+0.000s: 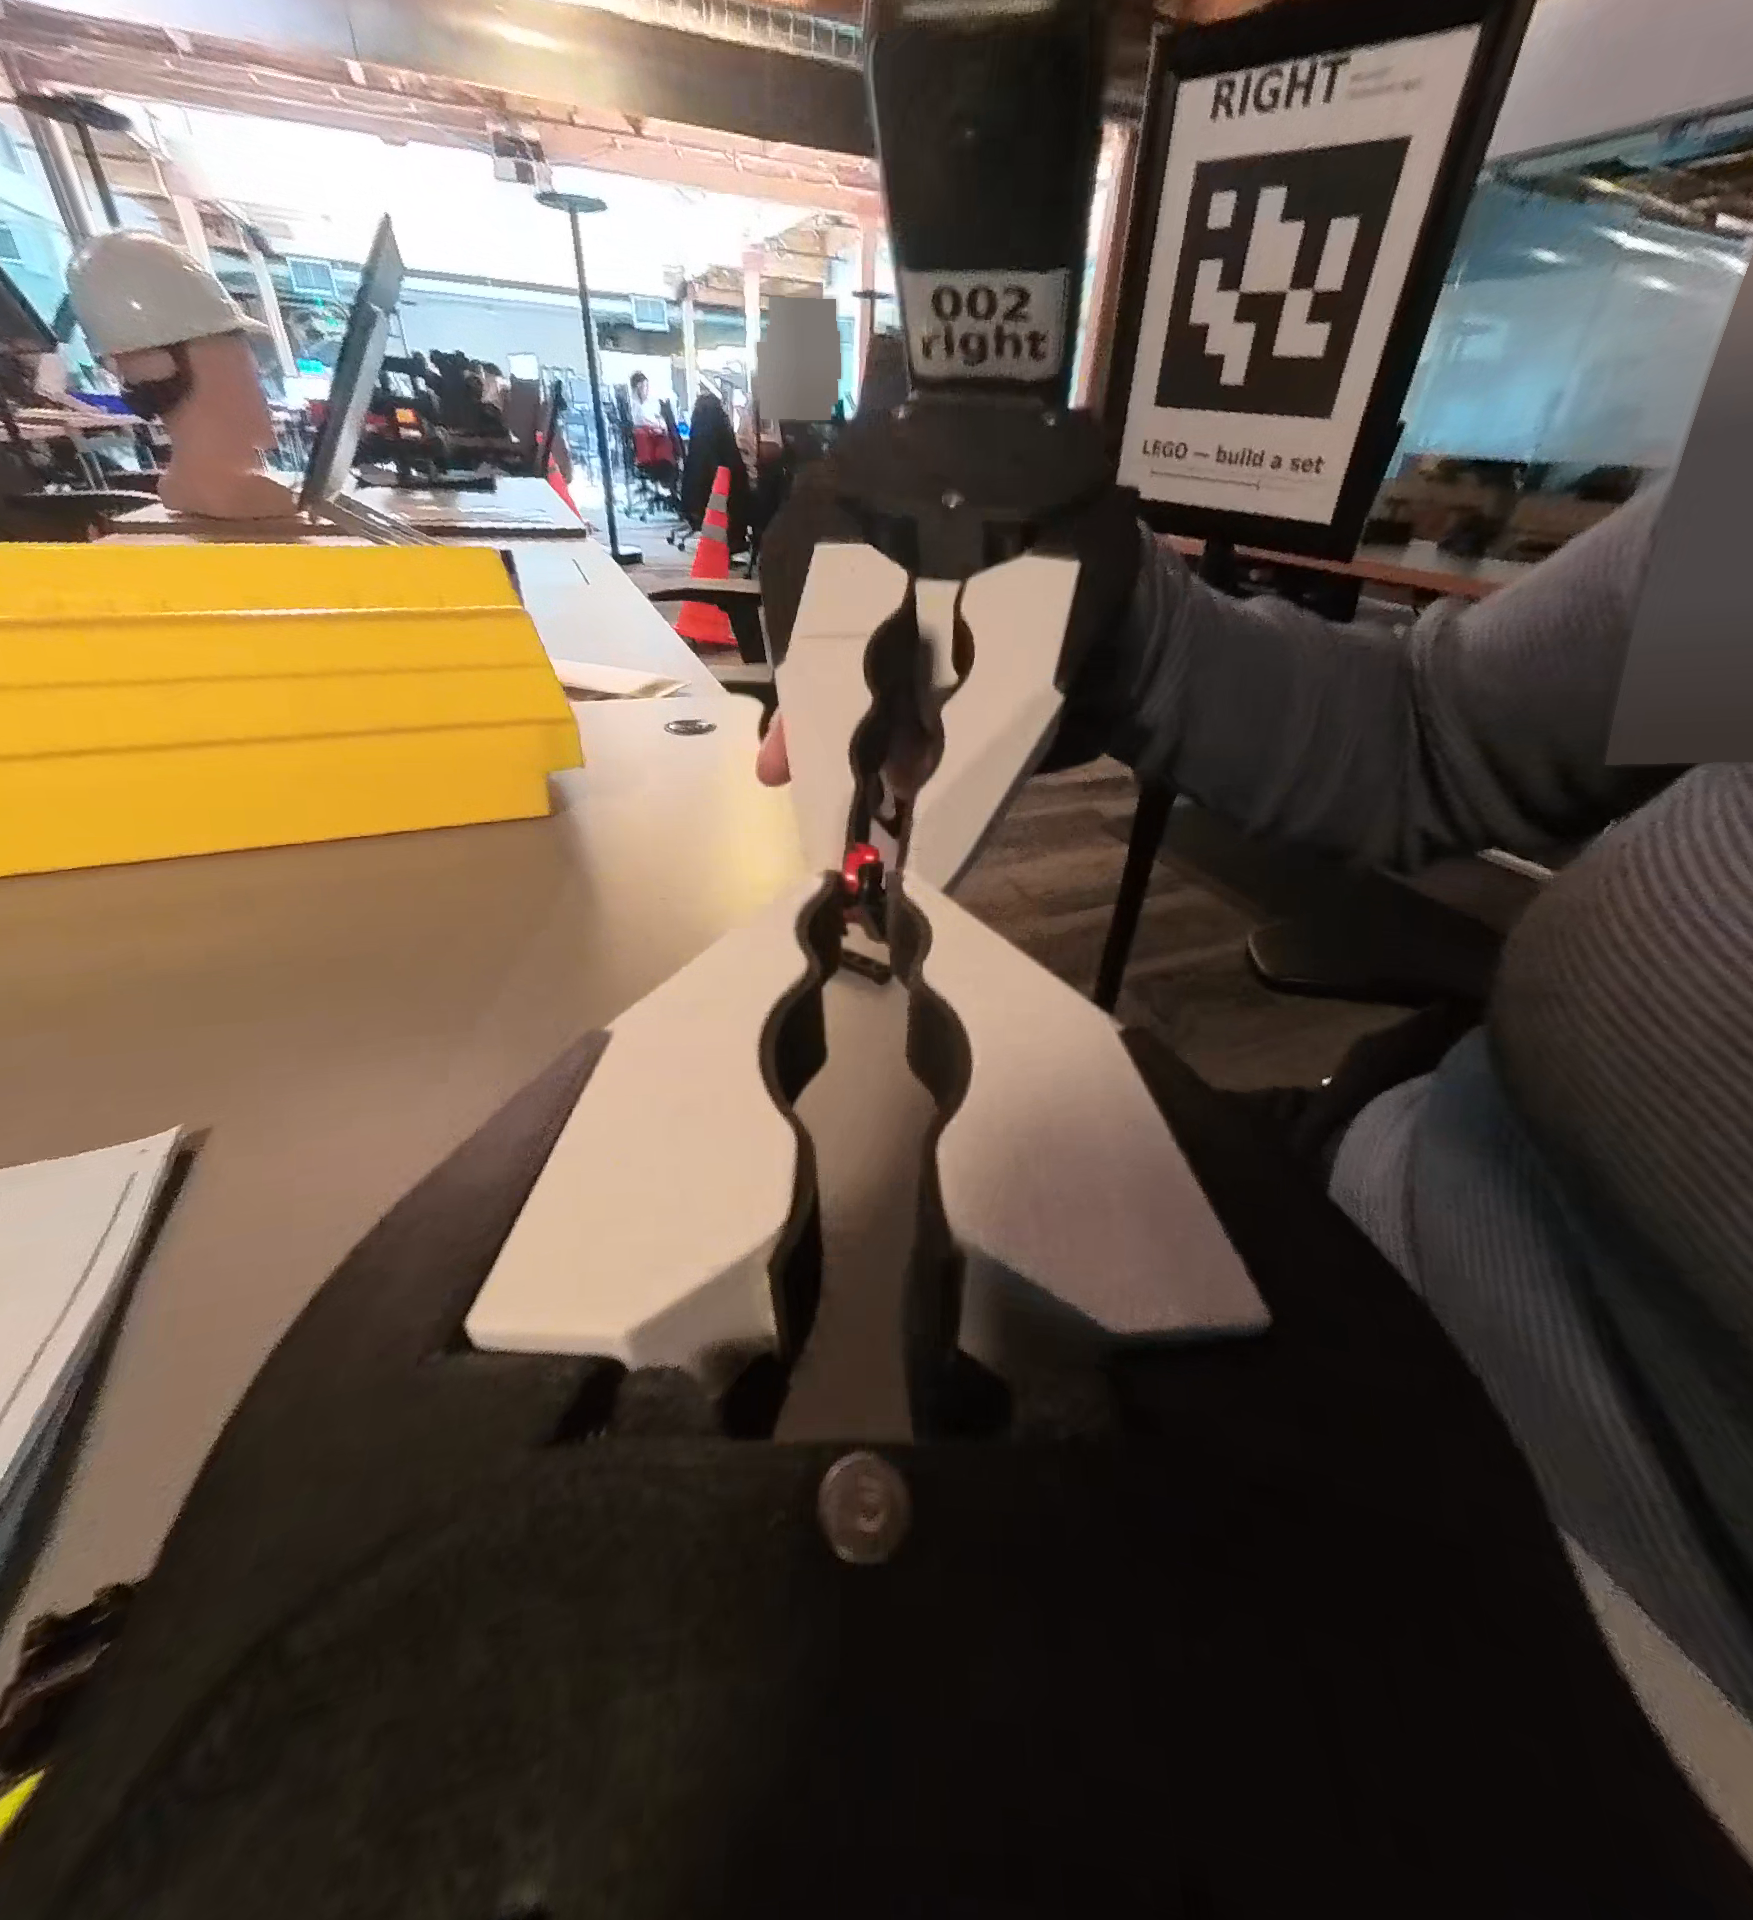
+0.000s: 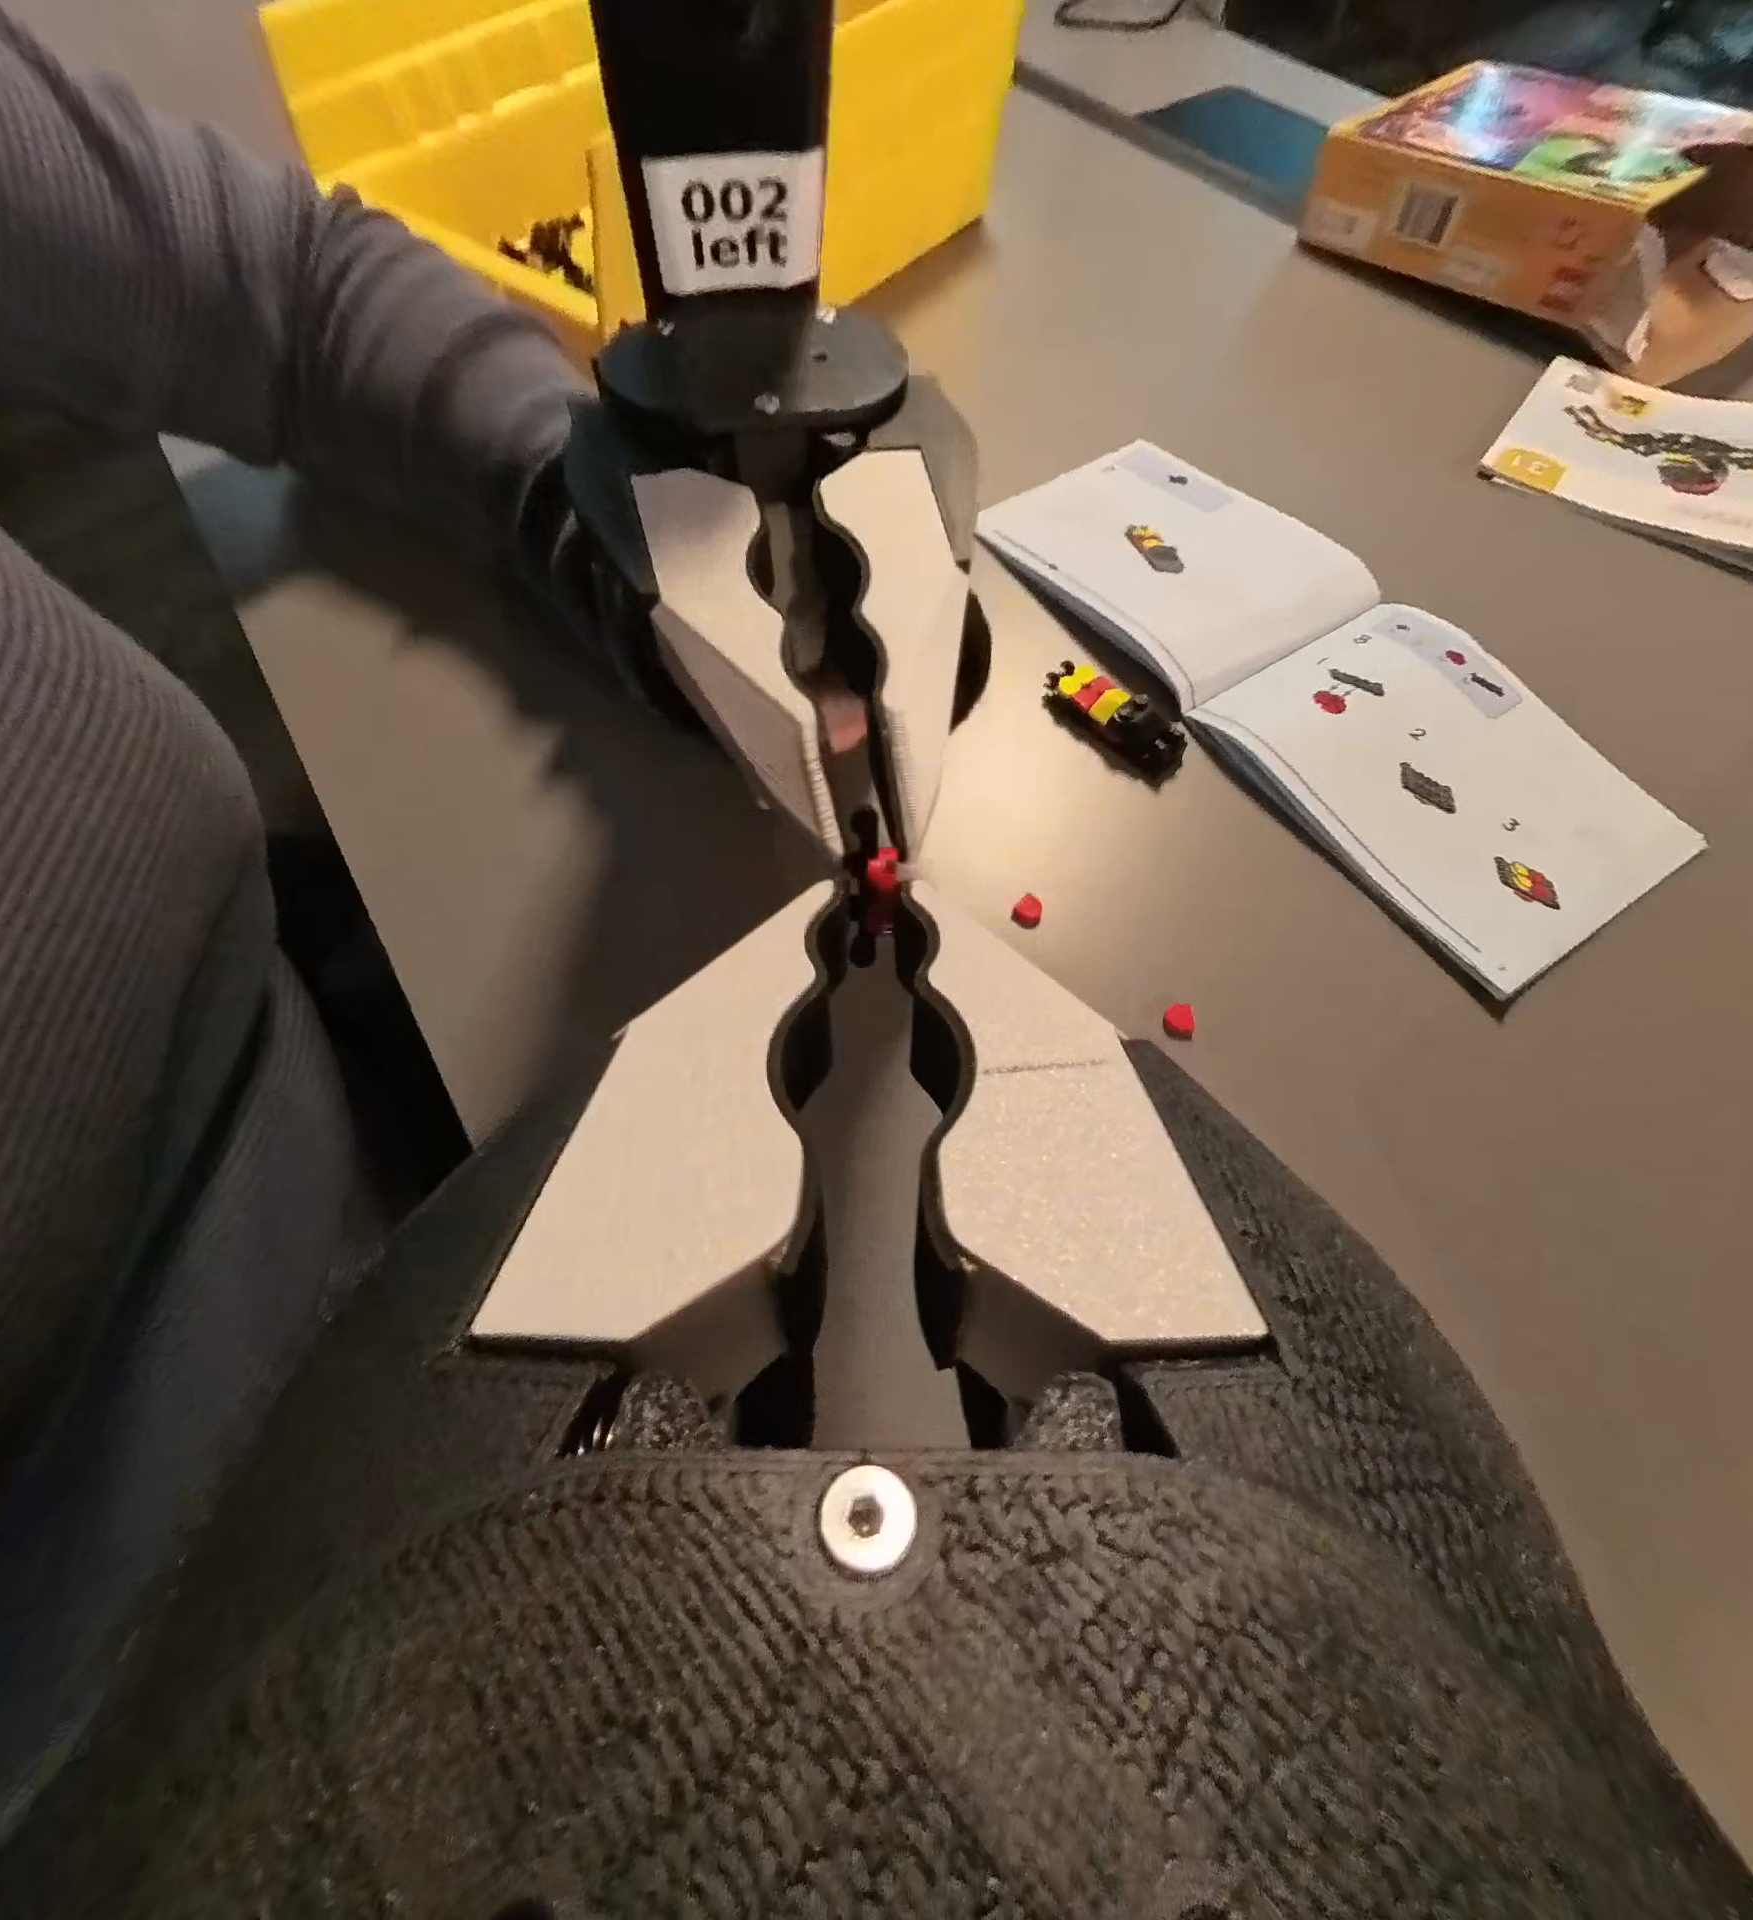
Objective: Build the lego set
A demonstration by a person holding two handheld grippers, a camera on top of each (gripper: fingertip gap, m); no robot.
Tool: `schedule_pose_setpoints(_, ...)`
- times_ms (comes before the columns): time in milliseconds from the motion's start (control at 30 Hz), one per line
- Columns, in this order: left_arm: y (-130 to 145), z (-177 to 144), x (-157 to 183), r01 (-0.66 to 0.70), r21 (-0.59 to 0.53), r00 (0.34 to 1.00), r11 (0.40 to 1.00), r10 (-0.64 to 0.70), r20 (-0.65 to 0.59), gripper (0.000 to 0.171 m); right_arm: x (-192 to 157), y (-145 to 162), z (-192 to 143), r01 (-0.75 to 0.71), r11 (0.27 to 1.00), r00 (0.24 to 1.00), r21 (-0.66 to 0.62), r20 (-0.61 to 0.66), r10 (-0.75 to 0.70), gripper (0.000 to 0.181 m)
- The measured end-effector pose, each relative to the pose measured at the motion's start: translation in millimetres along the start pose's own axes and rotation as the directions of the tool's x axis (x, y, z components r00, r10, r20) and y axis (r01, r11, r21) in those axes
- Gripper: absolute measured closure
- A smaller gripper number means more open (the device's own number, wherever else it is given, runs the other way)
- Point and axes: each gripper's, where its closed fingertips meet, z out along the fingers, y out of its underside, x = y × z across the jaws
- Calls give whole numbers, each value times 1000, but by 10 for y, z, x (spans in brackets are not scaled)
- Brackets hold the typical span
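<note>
While the left hand-held gripper (image 1: 861, 914) and right hand-held gripper (image 2: 877, 914) meet tip to tip above the table (image 2: 1267, 1195), both pinched nearly closed on a small red-and-black lego piece (image 2: 880, 883), any sideways twist could pop it loose.

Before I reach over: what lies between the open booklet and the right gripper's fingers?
In the right wrist view, two loose red studs lie on the table between the open booklet and the right gripper.
</note>
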Motion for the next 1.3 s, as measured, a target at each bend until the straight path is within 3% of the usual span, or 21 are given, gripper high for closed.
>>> schedule_pose_setpoints(300,72,42,-76,-55,-106,994,993,65,91,166,101,63,-25,30,999,995,-32,-91,-33,174)
schedule_pose_setpoints(367,-3,13,-109,-58,-74,989,996,67,129,166,216,99,-121,-24,999,983,-32,-182,18,160)
schedule_pose_setpoints(500,-181,-106,-229,11,67,971,998,-26,237,166,451,500,-612,-280,960,806,31,-536,252,163)
schedule_pose_setpoints(667,-119,-63,-168,99,102,973,990,-118,200,166,116,1127,-702,-486,874,661,-5,-657,363,162)
schedule_pose_setpoints(867,-67,-44,-122,166,106,971,980,-182,157,166,158,1340,-640,-548,835,551,36,-736,393,156)
schedule_pose_setpoints(1033,-58,-49,-96,162,102,973,982,-176,149,166,262,1321,-542,-511,860,552,-11,-771,318,165)
schedule_pose_setpoints(1100,-59,-52,-94,168,104,973,980,-181,143,166,321,1343,-573,-462,878,566,-122,-803,186,181)
schedule_pose_setpoints(1233,-63,-64,-105,189,113,970,975,-204,135,166,499,1389,-673,-285,858,611,-428,-771,-181,181)
schedule_pose_setpoints(1300,-67,-73,-122,202,121,967,972,-218,135,166,563,1377,-697,-272,864,622,-424,-763,-179,181)
